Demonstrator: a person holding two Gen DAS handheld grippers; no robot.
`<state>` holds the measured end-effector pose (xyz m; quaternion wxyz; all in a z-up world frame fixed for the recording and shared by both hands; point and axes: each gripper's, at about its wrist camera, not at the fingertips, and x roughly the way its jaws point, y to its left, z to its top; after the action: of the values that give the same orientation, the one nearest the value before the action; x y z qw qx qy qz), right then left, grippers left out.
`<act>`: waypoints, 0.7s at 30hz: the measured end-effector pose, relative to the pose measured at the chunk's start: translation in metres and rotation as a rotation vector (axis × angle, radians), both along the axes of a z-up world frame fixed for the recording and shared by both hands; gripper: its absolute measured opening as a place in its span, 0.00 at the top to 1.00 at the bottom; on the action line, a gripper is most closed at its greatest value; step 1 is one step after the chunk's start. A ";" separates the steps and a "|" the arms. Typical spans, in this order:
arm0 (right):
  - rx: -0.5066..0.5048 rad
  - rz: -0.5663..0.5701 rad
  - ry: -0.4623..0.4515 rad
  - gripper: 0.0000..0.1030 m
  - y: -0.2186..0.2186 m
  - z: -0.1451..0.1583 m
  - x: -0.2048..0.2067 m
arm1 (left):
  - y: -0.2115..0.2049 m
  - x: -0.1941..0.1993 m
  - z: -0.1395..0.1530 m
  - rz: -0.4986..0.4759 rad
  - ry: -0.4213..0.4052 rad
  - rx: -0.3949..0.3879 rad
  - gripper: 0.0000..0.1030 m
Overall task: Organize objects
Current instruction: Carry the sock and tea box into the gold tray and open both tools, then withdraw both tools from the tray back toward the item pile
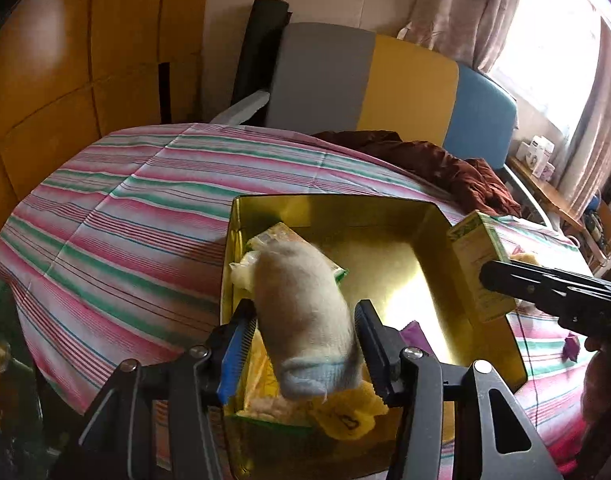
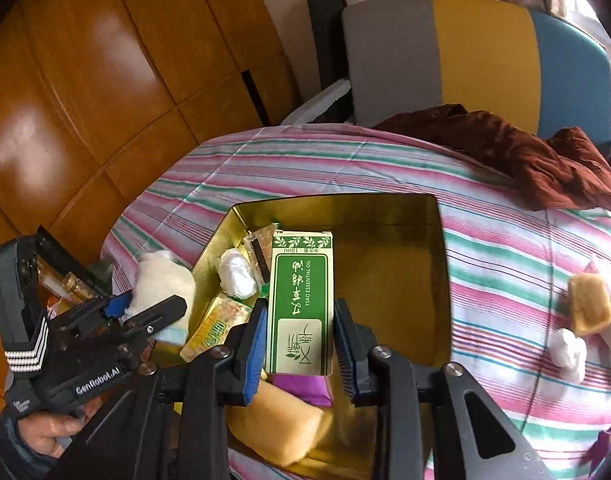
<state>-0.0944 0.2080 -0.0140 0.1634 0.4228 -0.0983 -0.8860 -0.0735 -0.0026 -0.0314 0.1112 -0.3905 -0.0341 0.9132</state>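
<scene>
Right claw (image 2: 299, 344) grips green-and-cream box (image 2: 300, 304)

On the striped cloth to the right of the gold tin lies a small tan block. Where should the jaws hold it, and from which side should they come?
Probably from above, with the jaws across the short width of the tan block. It looks like an oblong lying flat on the striped cloth, so its long sides offer parallel faces. A white wad sits close at its near end, and a pale card lies alongside, so gripping it end to end looks crowded.

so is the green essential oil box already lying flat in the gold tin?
No. The green box is between the right gripper fingers, above the gold tin.
</scene>
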 end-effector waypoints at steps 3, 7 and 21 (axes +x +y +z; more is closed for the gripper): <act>-0.033 0.020 -0.012 0.59 -0.011 -0.007 -0.013 | -0.003 -0.001 0.000 0.015 0.007 0.005 0.33; -0.048 0.056 -0.038 0.58 -0.025 -0.016 -0.016 | -0.008 0.001 0.001 0.028 0.011 0.010 0.31; 0.040 0.010 -0.040 0.52 -0.024 -0.020 0.015 | -0.005 0.015 0.016 0.051 0.075 -0.011 0.20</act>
<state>-0.0794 0.1839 -0.0341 0.1573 0.4443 -0.0816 -0.8782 -0.0585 -0.0079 -0.0150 0.0870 -0.3558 -0.0347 0.9299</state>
